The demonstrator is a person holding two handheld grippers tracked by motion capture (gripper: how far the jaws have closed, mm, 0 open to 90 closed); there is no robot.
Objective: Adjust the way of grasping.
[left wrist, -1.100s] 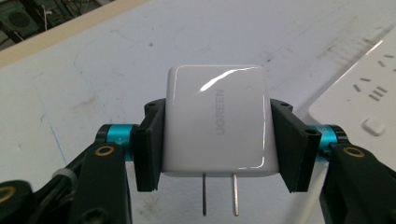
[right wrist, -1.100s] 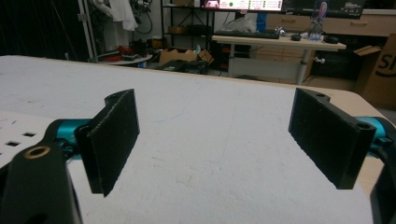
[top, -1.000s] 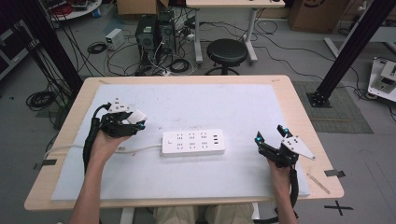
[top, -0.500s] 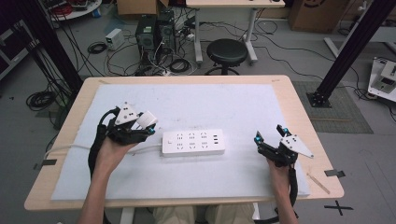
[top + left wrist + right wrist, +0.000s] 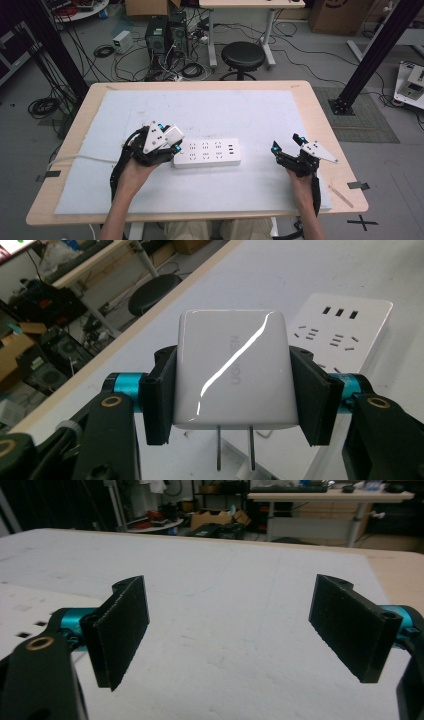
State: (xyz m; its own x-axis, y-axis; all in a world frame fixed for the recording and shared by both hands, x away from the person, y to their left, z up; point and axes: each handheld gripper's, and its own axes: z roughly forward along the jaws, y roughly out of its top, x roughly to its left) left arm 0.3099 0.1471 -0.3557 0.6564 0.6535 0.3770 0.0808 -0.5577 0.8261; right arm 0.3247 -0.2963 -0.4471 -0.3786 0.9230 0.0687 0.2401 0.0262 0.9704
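While its pads clamp a white charger (image 5: pixel 232 370) prongs-down, the left gripper (image 5: pixel 165 142) hovers at the power strip's (image 5: pixel 207 153) near end on the desk (image 5: pixel 310 100); squaring the prongs over a socket before pressing looks key. Well apart, the right gripper (image 5: pixel 287 146) rests with jaws spread, forearm low.

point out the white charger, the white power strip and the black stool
glossy white square plastic charger (image 5: pixel 232 375), left gripper view: middle of its shiny face
long white plastic power strip (image 5: pixel 210 153), high view: centre of its socket face
round black padded stool (image 5: pixel 242 54), high view: middle of its seat
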